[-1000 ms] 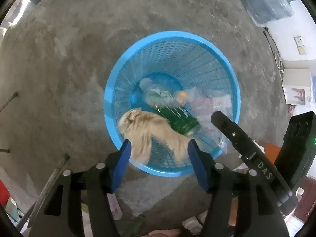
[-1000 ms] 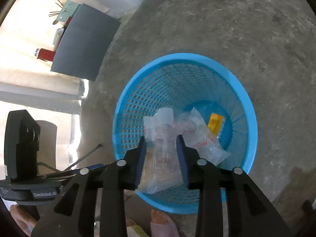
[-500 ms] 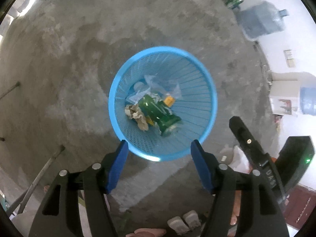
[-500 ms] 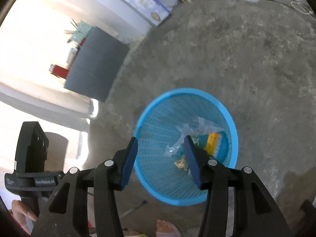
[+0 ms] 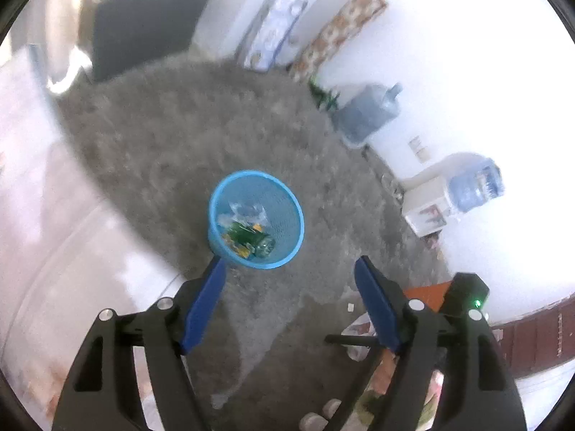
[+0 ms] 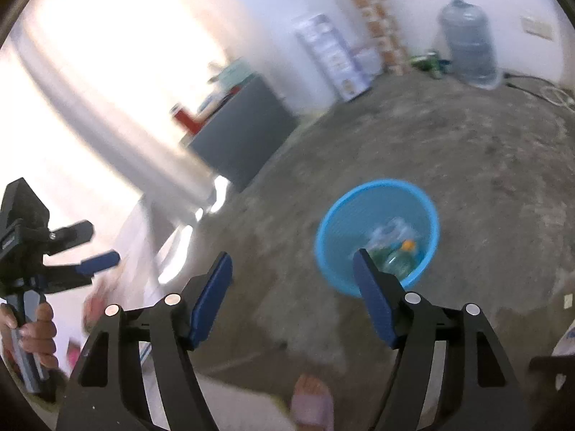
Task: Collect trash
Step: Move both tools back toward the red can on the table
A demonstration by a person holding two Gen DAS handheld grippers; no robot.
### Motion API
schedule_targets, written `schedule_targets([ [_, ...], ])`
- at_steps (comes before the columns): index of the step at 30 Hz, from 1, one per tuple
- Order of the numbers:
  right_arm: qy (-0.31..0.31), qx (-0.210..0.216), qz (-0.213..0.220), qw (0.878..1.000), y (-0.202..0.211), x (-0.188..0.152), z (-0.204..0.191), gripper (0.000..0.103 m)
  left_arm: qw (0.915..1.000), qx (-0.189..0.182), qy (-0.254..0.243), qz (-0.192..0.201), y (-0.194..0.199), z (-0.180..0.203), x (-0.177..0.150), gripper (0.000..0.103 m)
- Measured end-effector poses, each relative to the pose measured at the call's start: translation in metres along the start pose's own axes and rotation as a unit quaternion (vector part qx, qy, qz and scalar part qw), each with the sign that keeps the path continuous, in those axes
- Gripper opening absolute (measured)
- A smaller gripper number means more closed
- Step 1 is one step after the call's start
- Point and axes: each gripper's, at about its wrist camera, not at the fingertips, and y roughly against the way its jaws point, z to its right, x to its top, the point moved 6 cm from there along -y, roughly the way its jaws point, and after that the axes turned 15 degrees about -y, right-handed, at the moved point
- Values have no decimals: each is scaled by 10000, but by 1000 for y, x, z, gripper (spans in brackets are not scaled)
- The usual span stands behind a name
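A blue mesh basket (image 5: 285, 197) stands on the concrete floor, holding a green bottle (image 5: 248, 239), clear plastic bags (image 5: 248, 212) and scraps. It also shows in the right wrist view (image 6: 337, 230), blurred. My left gripper (image 5: 289, 283) is open and empty, high above the floor, with the basket just beyond its left fingertip. My right gripper (image 6: 291, 280) is open and empty, raised, with the basket behind its right fingertip. The left gripper also shows at the left edge of the right wrist view (image 6: 90, 248).
Two water jugs (image 5: 366, 115) (image 5: 474, 186), a white dispenser (image 5: 424, 201), boxes (image 5: 273, 36) and green bottles (image 5: 325, 98) line the white wall. A dark cabinet (image 6: 244, 136) stands by the bright doorway. The person's foot (image 6: 311, 398) is below.
Both grippers let go of their trash into the basket, opened wide, and rose up and away from it. The basket now looks much smaller.
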Motion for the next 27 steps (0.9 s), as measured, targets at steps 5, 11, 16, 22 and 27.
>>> schedule_targets([
  [5, 486, 225, -534, 9971, 4, -47, -49, 74, 9969, 564, 4, 551, 95, -38, -82, 76],
  [11, 1112, 763, -1150, 9842, -4, -100, -128, 79, 9750, 1805, 723, 1077, 196, -114, -190, 76],
  [16, 1641, 975, -1846, 9641, -33, -152, -187, 79, 9461, 2735, 753, 1564, 257, -151, -256, 76],
  [22, 1877, 1176, -2484, 9430, -69, -208, -253, 79, 9426, 3064, -160, 1317, 260, -174, -278, 80],
  [27, 1881, 1278, -2773, 9335, -78, -238, -282, 79, 9386, 3272, -905, 618, 238, -204, -278, 80],
])
